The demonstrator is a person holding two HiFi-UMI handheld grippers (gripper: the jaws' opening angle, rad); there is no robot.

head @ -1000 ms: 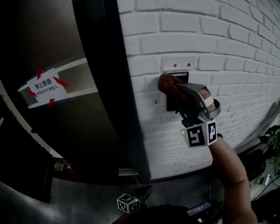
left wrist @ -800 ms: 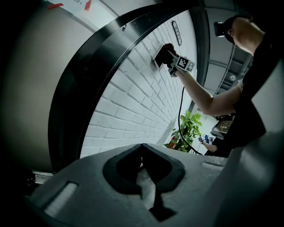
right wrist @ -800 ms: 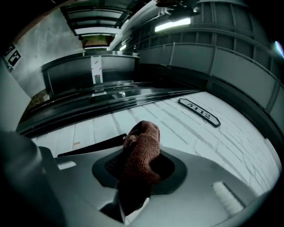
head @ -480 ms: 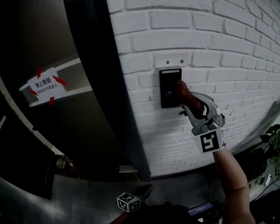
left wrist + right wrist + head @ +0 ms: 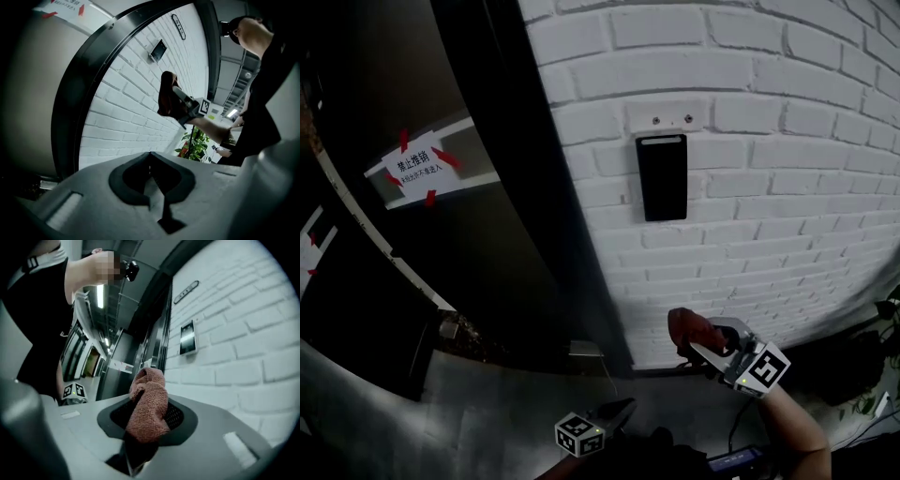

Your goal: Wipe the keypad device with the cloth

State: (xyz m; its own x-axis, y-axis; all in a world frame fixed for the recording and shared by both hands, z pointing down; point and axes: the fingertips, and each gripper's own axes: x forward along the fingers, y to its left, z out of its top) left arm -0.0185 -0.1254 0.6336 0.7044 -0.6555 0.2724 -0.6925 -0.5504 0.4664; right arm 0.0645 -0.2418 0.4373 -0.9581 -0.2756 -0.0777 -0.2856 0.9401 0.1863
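Observation:
The black keypad device (image 5: 662, 176) hangs on the white brick wall (image 5: 769, 187), below a small plate with two screws. It also shows as a glossy panel (image 5: 188, 337) in the right gripper view and small (image 5: 158, 50) in the left gripper view. My right gripper (image 5: 698, 345) is low, well below the keypad and apart from the wall, shut on a reddish-brown cloth (image 5: 148, 404) bunched between its jaws. The cloth (image 5: 690, 328) sticks out past the tips. My left gripper (image 5: 614, 414) sits at the bottom edge, jaws closed together with nothing in them.
A dark curved metal door frame (image 5: 534, 187) stands left of the brick wall. A white notice with red tape corners (image 5: 420, 167) is stuck on a rail at the left. A potted plant (image 5: 197, 143) stands by the wall's foot.
My right gripper has dropped with the cloth from the keypad's face to well below it and away from the wall. The keypad is now fully uncovered.

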